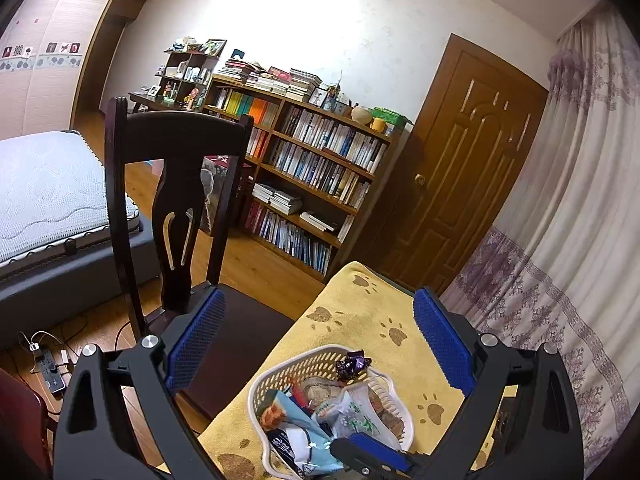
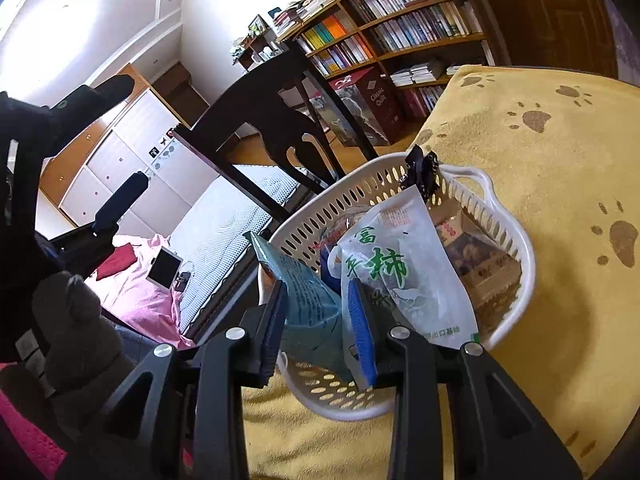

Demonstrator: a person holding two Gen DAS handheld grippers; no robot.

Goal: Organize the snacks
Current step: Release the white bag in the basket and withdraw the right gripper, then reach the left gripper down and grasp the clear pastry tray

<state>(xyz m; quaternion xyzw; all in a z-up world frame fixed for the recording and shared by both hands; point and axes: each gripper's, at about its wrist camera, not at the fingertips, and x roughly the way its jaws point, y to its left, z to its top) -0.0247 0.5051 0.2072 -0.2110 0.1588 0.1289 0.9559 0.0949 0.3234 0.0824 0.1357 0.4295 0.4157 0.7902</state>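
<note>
Step in hand: a teal snack packet (image 2: 308,300) is being set into, or possibly drawn out of, the white perforated basket (image 2: 516,240); the direction cannot be told from 1 moment.
Right gripper (image 2: 318,332): it is closed narrowly on the teal snack packet, which is pinched between the 2 blue pads at the basket's near-left rim.
Left gripper (image 1: 316,344): its jaws are spread wide and nothing is held; it hovers above and behind the basket, well clear of the contents.
Basket position: it sits on the yellow paw-print cloth (image 2: 560,152), near the edge that faces the dark wooden chair (image 1: 172,184).
Contents: a white packet with green lettering (image 2: 404,272) leans upright against the teal one, a dark twisted-wrapper candy (image 2: 422,172) is perched at the far rim, and brown packets (image 2: 480,264) lie flat beneath.
Grip advice: the pinch is best kept on the packet's upper part, so that the flimsy film is not folded under the pads.
Path advice: the packet is best moved straight along its own length, so that the leaning white packet is not dragged with it.
Support advice: the basket looks light, so its rim may be steadied by the free left gripper if it slides on the cloth.
Risk: the candy at the rim could be knocked out by a jolt.
</note>
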